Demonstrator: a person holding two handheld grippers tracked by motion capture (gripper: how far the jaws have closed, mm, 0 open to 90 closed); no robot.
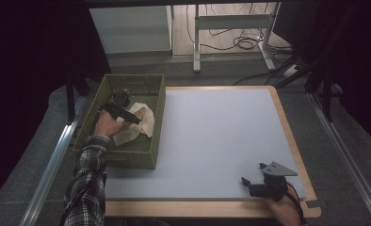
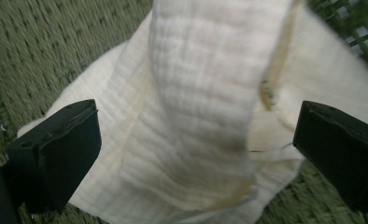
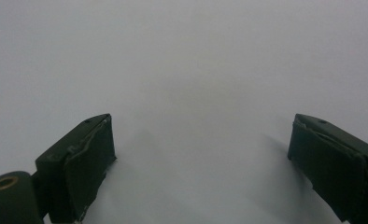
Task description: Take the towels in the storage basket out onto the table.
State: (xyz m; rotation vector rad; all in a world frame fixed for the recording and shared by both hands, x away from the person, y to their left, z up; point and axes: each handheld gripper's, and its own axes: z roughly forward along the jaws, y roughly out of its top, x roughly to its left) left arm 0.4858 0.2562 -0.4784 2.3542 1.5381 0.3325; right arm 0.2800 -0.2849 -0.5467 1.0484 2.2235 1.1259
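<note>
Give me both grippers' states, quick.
Left gripper: open, jaws straddling the cream cloth in the green basket.
Right gripper: open, holding nothing, at the table.

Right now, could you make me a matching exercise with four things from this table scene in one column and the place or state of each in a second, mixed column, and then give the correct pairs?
Things:
1. cream crinkled cotton cloth
2. olive-green woven plastic basket
3. left gripper
4. right gripper

Places or states:
A. open, low over the bare pale grey table surface near the front right corner
B. standing at the left edge of the table
C. lying crumpled inside the basket
D. open, with its jaws on either side of the cloth

Pairs: 1-C, 2-B, 3-D, 4-A
</note>
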